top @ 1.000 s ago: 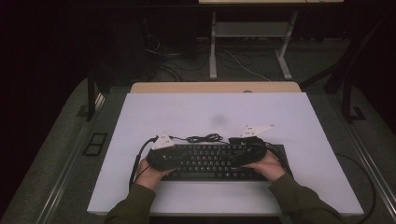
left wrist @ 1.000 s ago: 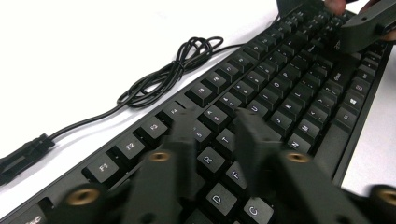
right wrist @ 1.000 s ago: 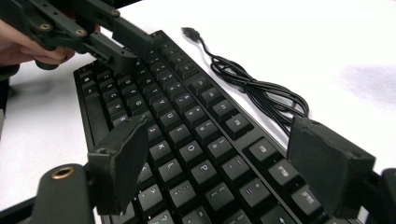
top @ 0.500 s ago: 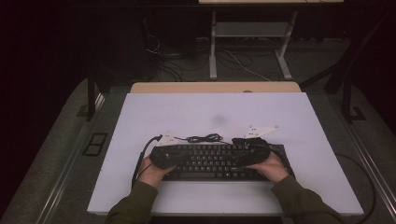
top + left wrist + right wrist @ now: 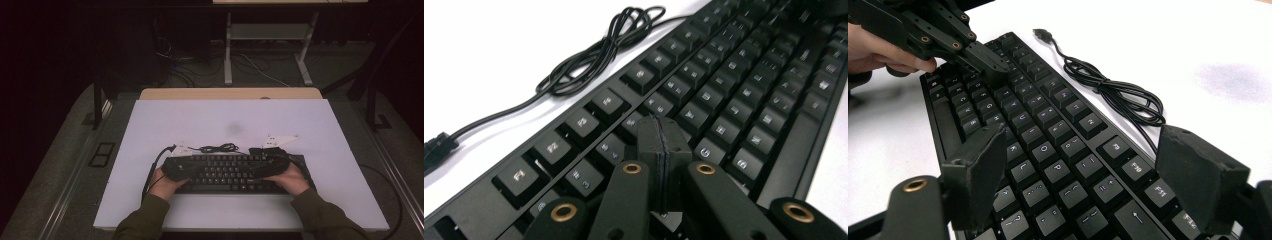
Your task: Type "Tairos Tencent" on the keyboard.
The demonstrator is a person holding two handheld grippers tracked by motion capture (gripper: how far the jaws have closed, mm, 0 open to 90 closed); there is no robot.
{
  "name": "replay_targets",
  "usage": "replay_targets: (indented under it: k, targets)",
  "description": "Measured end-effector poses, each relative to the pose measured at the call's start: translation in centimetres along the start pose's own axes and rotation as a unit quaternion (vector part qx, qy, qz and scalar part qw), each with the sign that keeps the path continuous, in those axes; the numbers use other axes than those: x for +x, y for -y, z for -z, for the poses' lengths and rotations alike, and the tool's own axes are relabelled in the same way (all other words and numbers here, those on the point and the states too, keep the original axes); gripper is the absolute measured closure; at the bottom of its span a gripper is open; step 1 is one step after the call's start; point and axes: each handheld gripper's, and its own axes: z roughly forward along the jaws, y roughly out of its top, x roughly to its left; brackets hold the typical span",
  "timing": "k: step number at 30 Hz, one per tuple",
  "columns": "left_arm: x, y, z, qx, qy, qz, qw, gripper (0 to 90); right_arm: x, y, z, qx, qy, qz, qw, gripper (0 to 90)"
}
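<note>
- One black keyboard (image 5: 235,172) lies flat near the table's (image 5: 220,120) front edge, roughly centred along it, its long side running parallel to that edge; both claws work over it.
- Left claw (image 5: 659,135): jaws pressed fully together with nothing between them, having just finished closing; the joined tip sits on or just above the keys near the number row at the keyboard's left end.
- Right claw (image 5: 1088,165): jaws spread wide, straddling the keys at the right end, gripping nothing.
- Risk, as I judge it: the shut tip is wider than a single keycap, so pushing down could catch two neighbouring keys at once; a slanted push could slide off the cap's smooth top.
- Risk: a hard press at one end might shove the light board across the smooth table, as nothing pins it.
- Risk: the right claw's open jaws hang close over the keys and could bump some unintended.
- Keycaps are hard matt plastic, squarish with pale legends, in stepped rows; the space bar is a long plain strip.
- Thin black cable (image 5: 594,55) lies bundled in loose loops just behind the keyboard, its plug end free; it could snag a moving claw.
- Table surface is plain white and matt, with a faint grey smudge (image 5: 234,129) behind the cable.
</note>
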Motion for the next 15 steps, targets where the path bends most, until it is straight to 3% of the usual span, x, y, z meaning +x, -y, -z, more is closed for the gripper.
replay_targets:
  k: [7,15]
  targets:
    - [-0.01,0.00,0.00,0.010,-0.006,-0.007,0.9999,89.2,0.05,0.03,-0.04,0.002,-0.001,0.001,1.0000,20.6]
    - [-0.11,-0.30,0.49,-0.010,0.001,0.001,0.9999,89.1,-0.06,0.01,0.06,0.000,0.001,0.000,1.0000,20.6]
